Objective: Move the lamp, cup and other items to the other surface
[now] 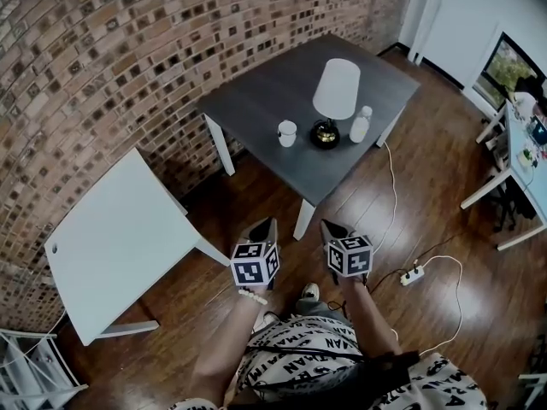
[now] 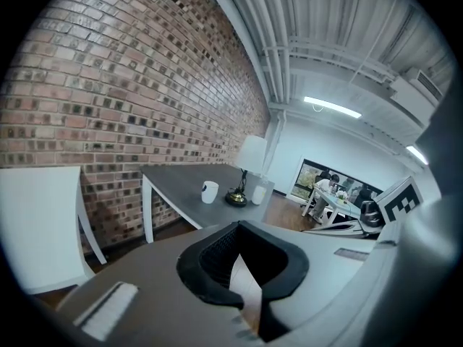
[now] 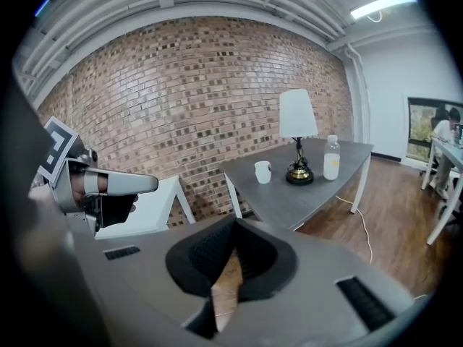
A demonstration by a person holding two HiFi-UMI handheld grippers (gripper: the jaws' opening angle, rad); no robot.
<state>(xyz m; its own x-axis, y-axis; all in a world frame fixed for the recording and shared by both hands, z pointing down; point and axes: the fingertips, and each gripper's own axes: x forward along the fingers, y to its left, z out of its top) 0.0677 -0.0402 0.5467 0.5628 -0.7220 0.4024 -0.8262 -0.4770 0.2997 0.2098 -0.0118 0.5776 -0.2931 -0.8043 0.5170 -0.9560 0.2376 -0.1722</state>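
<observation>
A white-shaded lamp [image 1: 335,92] with a dark round base stands on the dark grey table [image 1: 256,101]. A white cup [image 1: 287,132] is to its left and a white bottle [image 1: 361,125] to its right. Both gripper views show the same three: lamp [image 3: 297,114], cup [image 3: 262,171], bottle [image 3: 331,157]; lamp [image 2: 252,154], cup [image 2: 210,191]. The white table [image 1: 120,237] stands at the left by the brick wall. My left gripper [image 1: 261,229] and right gripper [image 1: 335,229] hover side by side over the floor, short of the grey table. Each is shut, with nothing held.
A power strip [image 1: 413,274] and its white cable lie on the wooden floor to the right of my hands. White desks [image 1: 521,169] stand at the far right. A wire rack [image 1: 26,374] sits in the bottom left corner.
</observation>
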